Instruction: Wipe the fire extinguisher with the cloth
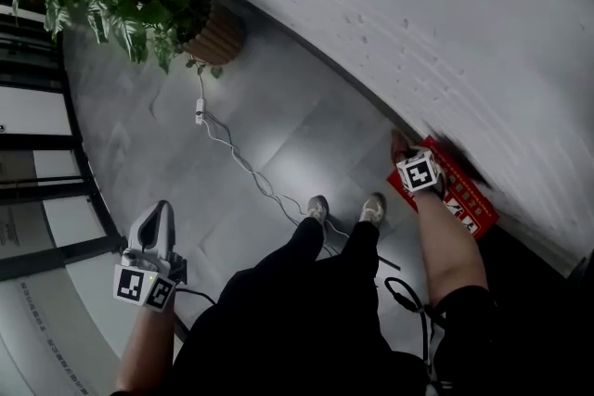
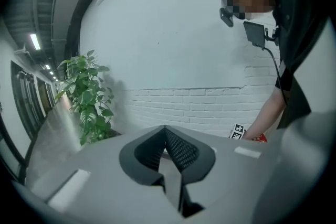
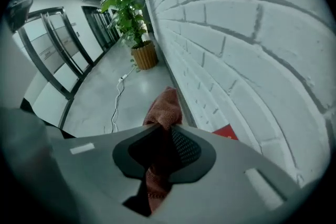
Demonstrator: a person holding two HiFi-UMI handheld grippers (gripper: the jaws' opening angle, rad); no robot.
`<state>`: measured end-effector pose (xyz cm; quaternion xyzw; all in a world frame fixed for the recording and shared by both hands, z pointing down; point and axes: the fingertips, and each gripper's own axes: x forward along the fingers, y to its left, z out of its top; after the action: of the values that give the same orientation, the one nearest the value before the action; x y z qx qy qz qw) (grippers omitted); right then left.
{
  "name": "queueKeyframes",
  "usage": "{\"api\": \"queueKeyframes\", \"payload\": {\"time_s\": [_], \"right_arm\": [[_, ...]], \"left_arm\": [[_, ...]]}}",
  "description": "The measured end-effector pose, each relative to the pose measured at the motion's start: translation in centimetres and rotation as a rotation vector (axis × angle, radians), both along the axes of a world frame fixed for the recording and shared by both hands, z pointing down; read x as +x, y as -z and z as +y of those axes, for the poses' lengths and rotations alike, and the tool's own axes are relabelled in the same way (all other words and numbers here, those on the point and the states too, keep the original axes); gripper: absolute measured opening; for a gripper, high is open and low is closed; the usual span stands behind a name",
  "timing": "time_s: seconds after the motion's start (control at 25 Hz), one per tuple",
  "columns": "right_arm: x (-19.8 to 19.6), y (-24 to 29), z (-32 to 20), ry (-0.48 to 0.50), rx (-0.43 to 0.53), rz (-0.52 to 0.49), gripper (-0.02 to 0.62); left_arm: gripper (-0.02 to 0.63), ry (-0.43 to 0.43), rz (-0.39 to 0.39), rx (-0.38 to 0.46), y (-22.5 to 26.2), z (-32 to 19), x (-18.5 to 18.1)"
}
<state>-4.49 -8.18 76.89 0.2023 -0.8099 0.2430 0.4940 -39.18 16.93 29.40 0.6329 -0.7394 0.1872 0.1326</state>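
Note:
My right gripper (image 3: 167,126) is shut on a reddish-brown cloth (image 3: 165,106), which bunches out past the jaw tips and hangs back between the pads. In the head view this gripper (image 1: 406,153) points at the foot of the white brick wall, with the cloth (image 1: 400,145) at its tip. Just beside it lies a red box with white print (image 1: 457,188); one corner of the red box (image 3: 227,132) also shows in the right gripper view. No extinguisher cylinder shows clearly. My left gripper (image 1: 160,214) hangs far off at the lower left, and its jaws (image 2: 165,132) are shut with nothing between them.
A leafy plant in a woven pot (image 1: 212,31) stands by the wall farther along the corridor. A white cable (image 1: 243,164) snakes over the grey floor towards the person's shoes (image 1: 318,208). Dark-framed glass doors (image 3: 58,55) line the opposite side.

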Motion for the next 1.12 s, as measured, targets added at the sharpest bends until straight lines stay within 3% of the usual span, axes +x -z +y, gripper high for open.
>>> {"api": "queueKeyframes", "payload": {"time_s": [0.2, 0.4, 0.6, 0.8, 0.96, 1.12], "right_arm": [[3.4, 0.3, 0.9, -0.079, -0.004, 0.007, 0.051], [13.4, 0.9, 3.7, -0.24, -0.023, 0.047, 0.051], [22.9, 2.0, 6.1, -0.404, 0.019, 0.102, 0.051], [29.6, 2.1, 9.0, -0.54, 0.002, 0.165, 0.051], [32.9, 3.1, 10.4, -0.685, 0.038, 0.167, 0.051], [29.3, 3.4, 9.5, -0.621, 0.056, 0.092, 0.051]], "left_arm": [[0.0, -0.096, 0.006, -0.004, -0.2, -2.3, 1.5], [0.0, -0.263, 0.095, 0.047, -0.7, -9.0, 6.5], [0.0, -0.406, 0.12, 0.03, -2.2, -13.1, 11.0], [0.0, -0.507, 0.136, 0.013, -3.6, -14.7, 13.9], [0.0, -0.519, 0.128, 0.008, -4.1, -14.9, 13.3], [0.0, -0.43, 0.193, 0.029, -3.8, -14.6, 11.7]]}}
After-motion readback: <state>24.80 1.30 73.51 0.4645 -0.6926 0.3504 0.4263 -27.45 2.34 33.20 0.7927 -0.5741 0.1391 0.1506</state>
